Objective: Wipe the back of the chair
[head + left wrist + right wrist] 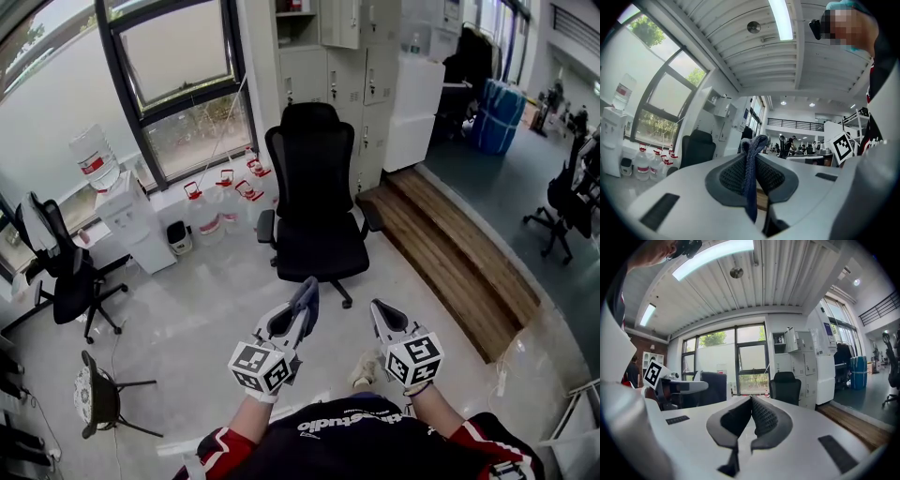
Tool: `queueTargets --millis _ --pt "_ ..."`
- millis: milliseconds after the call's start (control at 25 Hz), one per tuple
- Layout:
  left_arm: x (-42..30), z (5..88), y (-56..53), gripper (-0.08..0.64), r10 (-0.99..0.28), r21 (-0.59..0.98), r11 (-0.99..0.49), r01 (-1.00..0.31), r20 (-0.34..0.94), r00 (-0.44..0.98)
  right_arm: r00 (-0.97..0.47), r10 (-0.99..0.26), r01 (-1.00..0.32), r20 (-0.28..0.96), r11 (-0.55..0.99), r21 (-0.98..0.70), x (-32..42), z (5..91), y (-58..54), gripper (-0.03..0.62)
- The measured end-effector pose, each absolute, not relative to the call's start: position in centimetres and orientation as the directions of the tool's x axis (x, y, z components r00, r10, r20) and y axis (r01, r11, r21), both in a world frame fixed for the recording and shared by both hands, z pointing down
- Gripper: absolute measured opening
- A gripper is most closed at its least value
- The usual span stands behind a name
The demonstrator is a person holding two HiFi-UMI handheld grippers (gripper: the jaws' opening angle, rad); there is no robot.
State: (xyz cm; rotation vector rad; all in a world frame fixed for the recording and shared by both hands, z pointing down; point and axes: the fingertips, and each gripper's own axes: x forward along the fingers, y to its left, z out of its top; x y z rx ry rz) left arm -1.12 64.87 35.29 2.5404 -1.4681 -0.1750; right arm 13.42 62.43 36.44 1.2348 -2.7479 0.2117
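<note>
while the black office chair (pixel 316 187) stood well apart ahead, its seat turned toward the person, the left gripper (pixel 296 317) was clamped on a blue-grey cloth (pixel 751 178) and the right gripper (pixel 751 403) was closed with nothing between its jaws. a good wipe likely called for stepping close, pressing the cloth flat on the backrest and stroking top to bottom; its rear face seemed out of sight.
</note>
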Motion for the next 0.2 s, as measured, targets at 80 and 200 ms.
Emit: queueTargets --millis 80,200 --pt "-0.2 34.7 64.6 0.060 -0.865 0.235 -0.487 -0.841 0.002 0.501 -0.665 -0.726 -0.744 0.175 0.663 -0.079 14.1 35.9 62.3 0.012" --pt "1.2 33.4 64.1 0.060 -0.865 0.249 -0.483 -0.839 0.014 0.502 -0.673 -0.716 -0.737 0.186 0.671 -0.082 15.3 34.5 61.8 0.012"
